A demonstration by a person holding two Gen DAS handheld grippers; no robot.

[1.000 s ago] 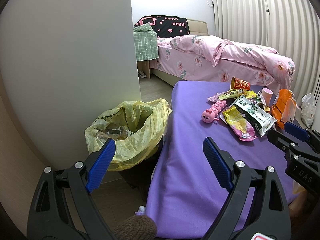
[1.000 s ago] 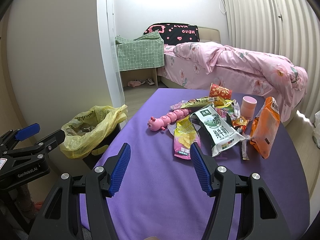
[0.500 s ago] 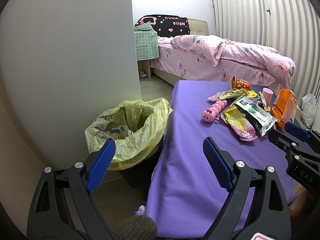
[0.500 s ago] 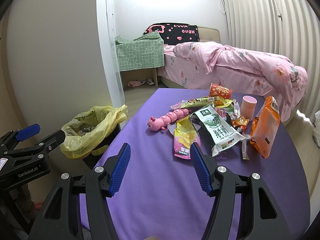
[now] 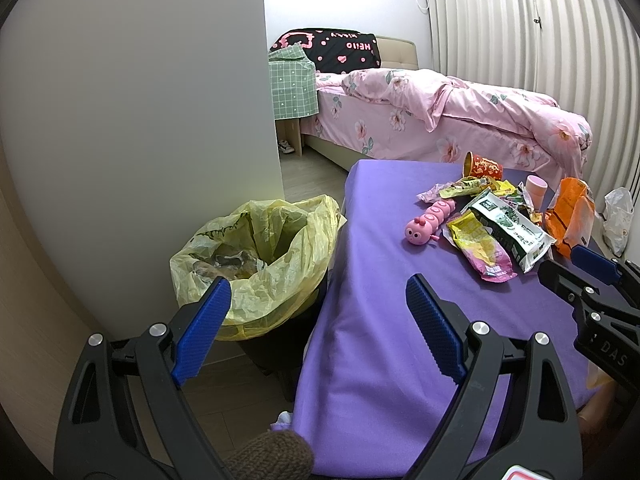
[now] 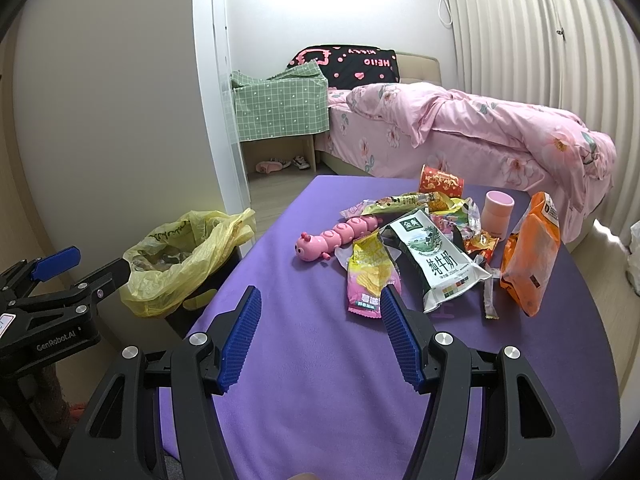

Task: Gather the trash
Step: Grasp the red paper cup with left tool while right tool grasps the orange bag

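Left wrist view: the left gripper [image 5: 318,318] hangs over the near-left edge of the purple table [image 5: 372,304], its blue-padded jaws spread wide and holding nothing. At about ten o'clock from it stands the trash bin [image 5: 256,256], lined with a yellow bag, just beside the table's left edge, with some crumpled waste inside. The trash lies in a loose heap on the table at roughly two o'clock: a yellow-pink snack wrapper [image 5: 482,248] and a dark milk pouch [image 5: 510,228] overlapping, with an orange packet [image 5: 570,216] farther right. A pink caterpillar toy [image 5: 428,224] lies just left of the heap. The right gripper [image 5: 592,276] enters at three o'clock; from here only one of its blue tips shows, so its gap is perhaps hard to judge.

Right wrist view: the right gripper [image 6: 320,332] hovers above the table [image 6: 320,380] with jaws apart and empty. The snack wrapper [image 6: 370,276] sits at twelve to one o'clock, its near end just beyond the right finger. The milk pouch [image 6: 436,260] overlaps it, the orange packet [image 6: 530,256] stands at two o'clock, and a red paper cup [image 6: 442,182] and pink cup [image 6: 498,212] stand behind. The toy [image 6: 336,238] is at twelve o'clock. The bin [image 6: 180,260] is at ten o'clock, the left gripper [image 6: 80,266] at nine, open.
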